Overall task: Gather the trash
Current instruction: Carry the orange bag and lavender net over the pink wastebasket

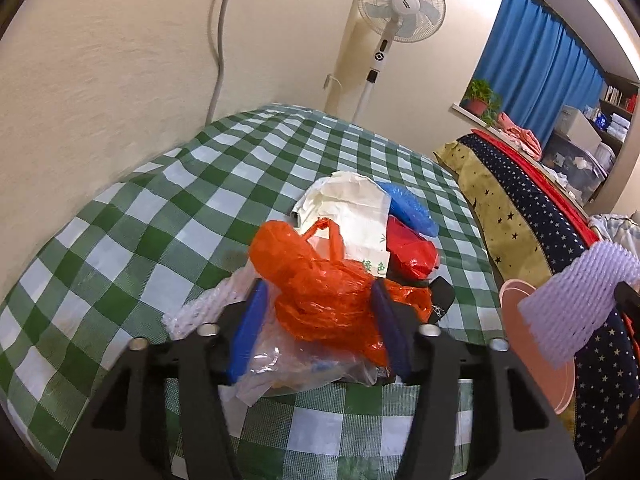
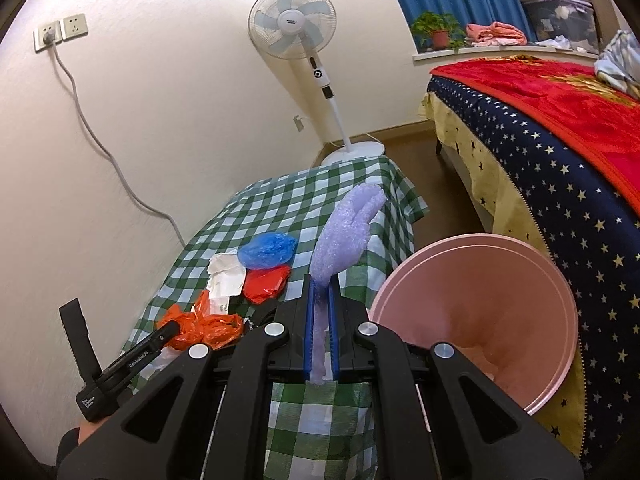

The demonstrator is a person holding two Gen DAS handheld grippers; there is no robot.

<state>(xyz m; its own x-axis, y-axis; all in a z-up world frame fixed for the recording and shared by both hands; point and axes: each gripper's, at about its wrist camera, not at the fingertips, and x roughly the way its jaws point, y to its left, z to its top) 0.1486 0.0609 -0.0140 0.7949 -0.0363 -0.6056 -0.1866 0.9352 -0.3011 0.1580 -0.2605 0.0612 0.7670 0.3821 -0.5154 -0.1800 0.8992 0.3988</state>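
A pile of trash lies on the green-checked table [image 1: 120, 208]: an orange plastic bag [image 1: 320, 292], clear plastic [image 1: 288, 364], white foam net [image 1: 204, 308], white paper [image 1: 348, 208], a red wrapper [image 1: 412, 248] and a blue bag [image 1: 408, 208]. My left gripper [image 1: 320, 300] is open, its blue pads on either side of the orange bag. My right gripper [image 2: 321, 284] is shut on a purple foam net [image 2: 344, 232], held above the table's right edge beside a pink bin [image 2: 476, 312]. The net [image 1: 576, 300] and the bin [image 1: 520, 316] also show in the left wrist view.
A standing fan [image 2: 296, 36] is beyond the table by the cream wall. A bed with a starred navy cover [image 2: 540, 152] and red blanket lies to the right. A cable [image 2: 92, 136] runs from a wall socket [image 2: 60, 32].
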